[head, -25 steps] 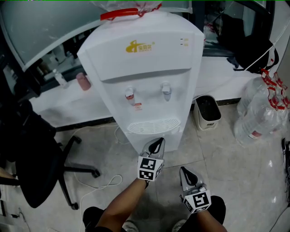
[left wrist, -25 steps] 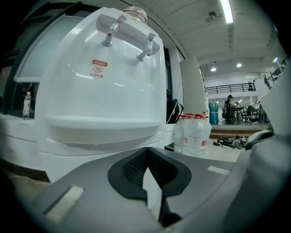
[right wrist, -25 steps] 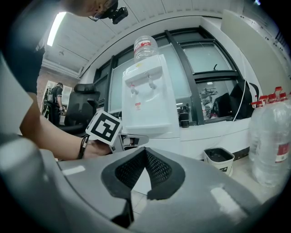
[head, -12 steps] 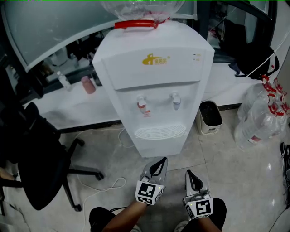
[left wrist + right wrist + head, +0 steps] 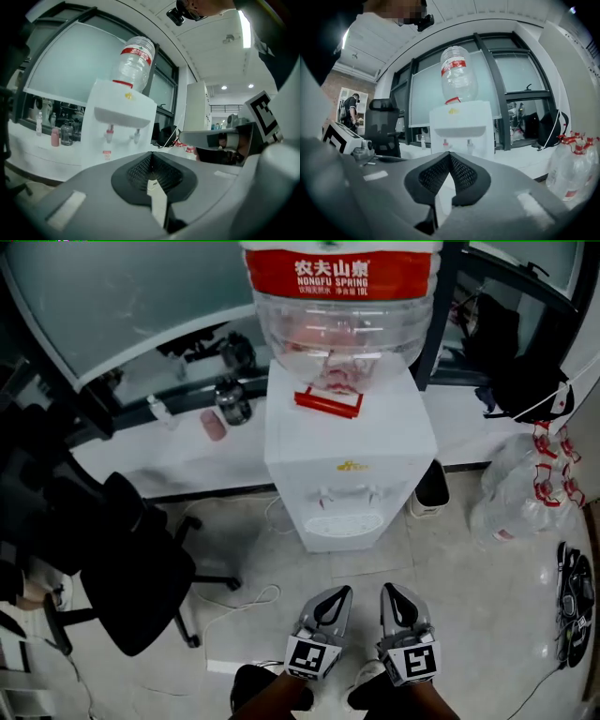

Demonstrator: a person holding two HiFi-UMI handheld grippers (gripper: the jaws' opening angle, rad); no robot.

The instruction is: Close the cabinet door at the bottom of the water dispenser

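The white water dispenser (image 5: 352, 474) stands ahead of me with a large clear bottle (image 5: 342, 306) on top. Seen from above, its bottom cabinet door is hidden; in both gripper views the jaws cover the dispenser's lower front. My left gripper (image 5: 337, 594) and right gripper (image 5: 394, 593) hang side by side over the floor tiles, well short of the dispenser and touching nothing. Both are shut with nothing between the pads. The left gripper view shows the dispenser (image 5: 117, 131) and its two taps beyond the left gripper (image 5: 151, 154). In the right gripper view the dispenser (image 5: 461, 126) is straight ahead of the right gripper (image 5: 449, 154).
A black office chair (image 5: 122, 559) stands to the left. A white cable (image 5: 244, 601) trails on the floor. A small bin (image 5: 431, 488) sits right of the dispenser, bagged water bottles (image 5: 520, 493) further right, shoes (image 5: 572, 606) by the right edge. Behind runs a white ledge (image 5: 141, 456).
Both grippers have drawn back from the dispenser; the left one was at its base a second ago. The view has risen and pulled away, so the dispenser looks smaller and its bottle shows.
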